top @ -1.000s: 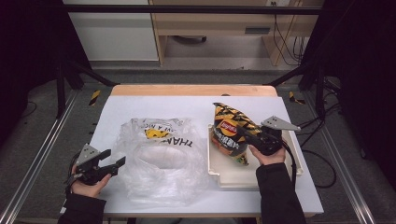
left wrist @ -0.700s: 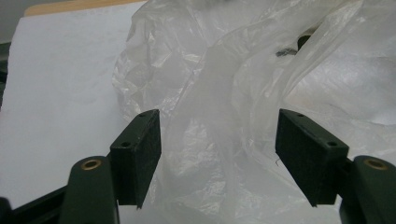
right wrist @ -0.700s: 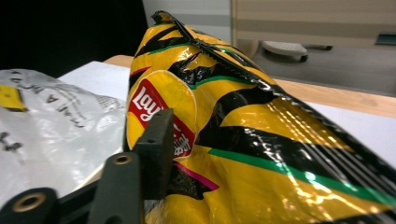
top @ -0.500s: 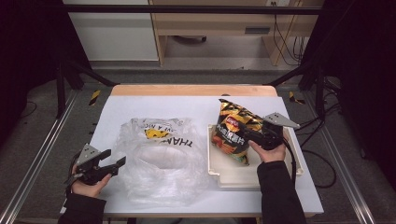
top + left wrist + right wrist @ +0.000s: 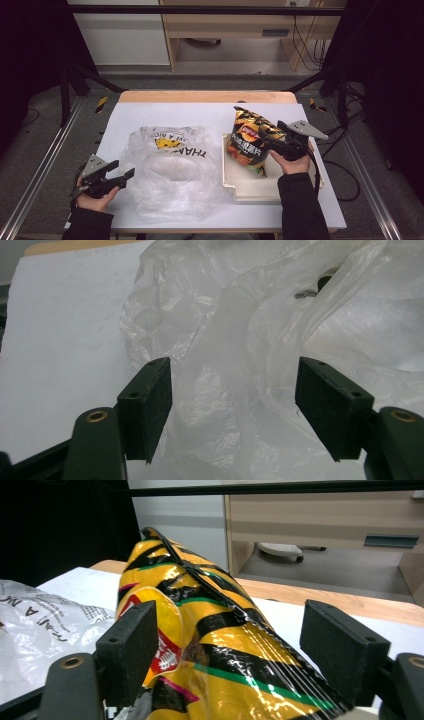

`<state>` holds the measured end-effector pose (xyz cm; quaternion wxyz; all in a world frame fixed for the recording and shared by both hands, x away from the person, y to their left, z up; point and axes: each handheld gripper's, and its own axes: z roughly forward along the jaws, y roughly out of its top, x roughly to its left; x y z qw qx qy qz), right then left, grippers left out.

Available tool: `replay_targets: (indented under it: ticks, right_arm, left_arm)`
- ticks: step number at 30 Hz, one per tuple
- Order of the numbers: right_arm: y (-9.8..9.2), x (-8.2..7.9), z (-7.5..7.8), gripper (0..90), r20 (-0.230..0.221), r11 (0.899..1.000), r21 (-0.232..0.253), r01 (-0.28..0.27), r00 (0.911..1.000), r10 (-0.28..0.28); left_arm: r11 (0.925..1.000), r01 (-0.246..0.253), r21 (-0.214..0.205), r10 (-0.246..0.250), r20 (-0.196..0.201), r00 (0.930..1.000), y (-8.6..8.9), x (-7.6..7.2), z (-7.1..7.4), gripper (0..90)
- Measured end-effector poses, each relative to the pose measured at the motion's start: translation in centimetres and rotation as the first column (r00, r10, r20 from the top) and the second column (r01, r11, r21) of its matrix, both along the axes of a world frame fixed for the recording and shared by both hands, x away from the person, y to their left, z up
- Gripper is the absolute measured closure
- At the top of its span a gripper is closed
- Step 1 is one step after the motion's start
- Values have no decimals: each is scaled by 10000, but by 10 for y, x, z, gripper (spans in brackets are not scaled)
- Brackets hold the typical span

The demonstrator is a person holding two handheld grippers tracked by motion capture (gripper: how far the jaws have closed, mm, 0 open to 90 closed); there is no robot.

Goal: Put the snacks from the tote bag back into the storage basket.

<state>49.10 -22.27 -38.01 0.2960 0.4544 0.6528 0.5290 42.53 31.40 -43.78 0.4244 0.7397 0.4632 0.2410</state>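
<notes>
Right now, high view: white table (image 5: 160, 112) fills mid-frame, w/ a crumpled clear plastic bag (image 5: 172, 172) lying left of centre, printed lettering and a yellow mark near its top edge. Lower left of frame, the left gripper (image 5: 121, 176) sits in the person's left hand (image 5: 95, 200), jaws spread apart and pointing toward the bag's left edge, tips just beside the plastic; can't tell if they touch it. In the left gripper view the two black pads (image 5: 332, 407) stand wide, w/ folds of the plastic bag (image 5: 240, 340) between and beyond them, nothing pinched. Right of centre in the high view, a cream tray (image 5: 260, 187) lies on the table, and a yellow-black chip bag (image 5: 250, 142) stands tilted over its upper-left part, top leaning toward the upper left. The right gripper (image 5: 267, 141), held by the right hand (image 5: 295, 162), reaches the chip bag's right side from the right. Right gripper view: chip bag (image 5: 215, 645) lies between the pads, jaws well apart; left pad looks against the bag, right pad has a gap, so grip not confirmed; reads as open around the bag.
</notes>
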Motion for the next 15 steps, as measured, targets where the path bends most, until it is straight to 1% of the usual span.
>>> replay_targets:
  ticks: [2, 4, 6, 8, 11, 13, 15]
  right_arm:
    - [1, -3, 4, 225, 83, 9999, -150, 18, 10000, -17]
    - [1, -8, 7, 222, 263, 9999, -164, -8, 9997, 12]
    - [1, -13, 11, 214, 349, 9999, -115, -20, 9994, 24]
    - [1, -18, 16, 207, 452, 9998, -179, 55, 9990, -47]
    - [1, -24, 19, 188, 477, 9992, -370, 158, 9988, -140]
    - [1, -28, 20, 173, 394, 9989, -425, 197, 9991, -180]
    - [1, -34, 20, 172, 342, 9980, -594, 194, 9993, -174]
  left_arm:
    - [10000, 2, -24, -2, -3, 10000, 0, 0, 0, 308]
    - [10000, -3, -19, 3, 4, 10000, 0, 0, 0, 308]
    - [10000, -5, -3, 5, 12, 10000, 0, -1, 0, 308]
    - [10000, 0, 28, 0, 34, 10000, 0, -1, 1, 308]
    - [10000, -4, 29, 4, 32, 10000, -1, -1, 1, 307]
    - [10000, -9, 33, 9, 44, 10000, -1, -2, 1, 306]
    - [10000, -13, 45, 13, 48, 10000, -1, -2, 1, 307]
